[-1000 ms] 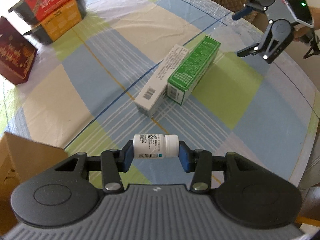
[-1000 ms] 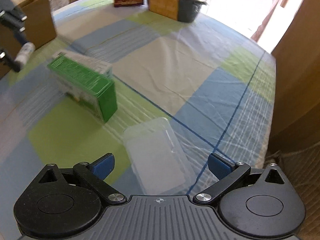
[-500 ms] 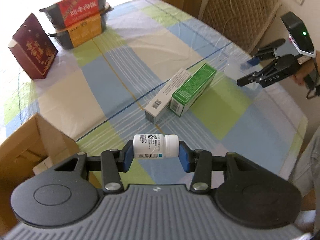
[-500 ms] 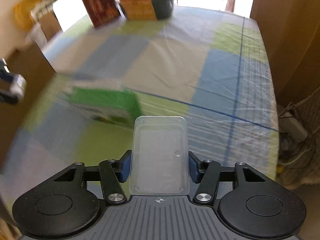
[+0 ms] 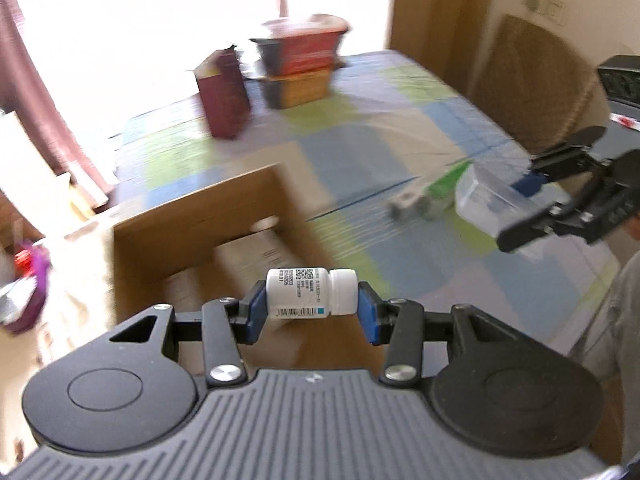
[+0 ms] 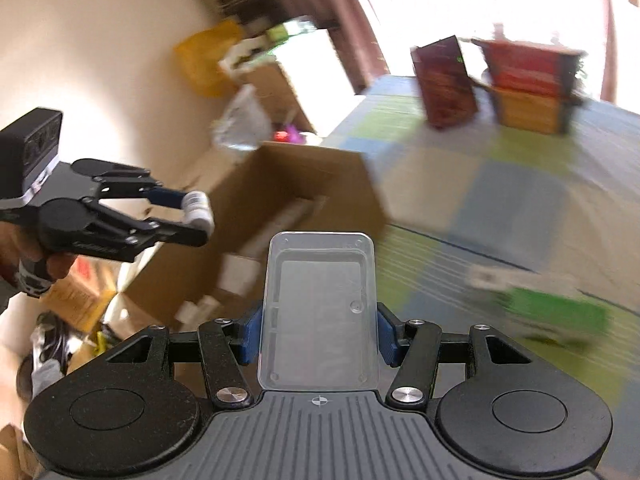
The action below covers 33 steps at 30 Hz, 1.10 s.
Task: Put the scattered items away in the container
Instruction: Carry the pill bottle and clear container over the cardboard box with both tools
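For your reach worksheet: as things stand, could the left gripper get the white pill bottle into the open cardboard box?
Probably yes. The left gripper holds the white pill bottle right by the cardboard box, whose top is open. Nothing shows between them.

Bright window (image 5: 140, 8) behind the table (image 5: 400, 120), blown out. Dark red curtain (image 5: 52, 92) left of table. Cream wall (image 6: 100, 40) beyond it, clutter at its base, probably bags, blurred. Woven chair (image 5: 532, 88) right of table.
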{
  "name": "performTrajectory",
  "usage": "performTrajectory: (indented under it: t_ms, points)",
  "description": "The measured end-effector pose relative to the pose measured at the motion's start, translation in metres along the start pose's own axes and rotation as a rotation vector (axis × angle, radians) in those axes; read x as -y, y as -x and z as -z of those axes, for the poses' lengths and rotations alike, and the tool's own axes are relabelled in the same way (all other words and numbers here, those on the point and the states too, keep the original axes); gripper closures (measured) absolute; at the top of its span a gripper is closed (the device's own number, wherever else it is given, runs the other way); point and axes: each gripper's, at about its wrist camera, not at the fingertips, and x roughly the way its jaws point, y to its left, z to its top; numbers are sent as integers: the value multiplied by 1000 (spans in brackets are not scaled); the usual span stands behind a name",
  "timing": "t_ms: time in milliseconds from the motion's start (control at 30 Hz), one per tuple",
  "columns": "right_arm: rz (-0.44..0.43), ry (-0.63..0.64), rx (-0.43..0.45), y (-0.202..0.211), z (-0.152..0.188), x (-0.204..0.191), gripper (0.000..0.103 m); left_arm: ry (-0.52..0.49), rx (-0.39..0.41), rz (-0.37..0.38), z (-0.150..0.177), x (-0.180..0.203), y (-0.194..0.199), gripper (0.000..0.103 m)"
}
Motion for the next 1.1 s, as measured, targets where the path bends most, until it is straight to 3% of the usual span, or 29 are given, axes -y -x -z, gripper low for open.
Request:
performTrajectory:
  t_ms: [233, 433, 633, 1100]
  points:
    - [-28, 62, -38, -68, -24, -79, 45, 44, -40, -84, 41, -38, 18, 62]
    - [57, 206, -118, -130, -26, -126, 45, 81, -89, -98, 70, -51, 7, 62]
    - [140, 336, -193, -175, -5, -142, 45, 97, -114, -82, 90, -54, -5, 62]
    - [264, 510, -241, -204, 19, -141, 44, 71, -138, -36, 101, -49, -33, 62]
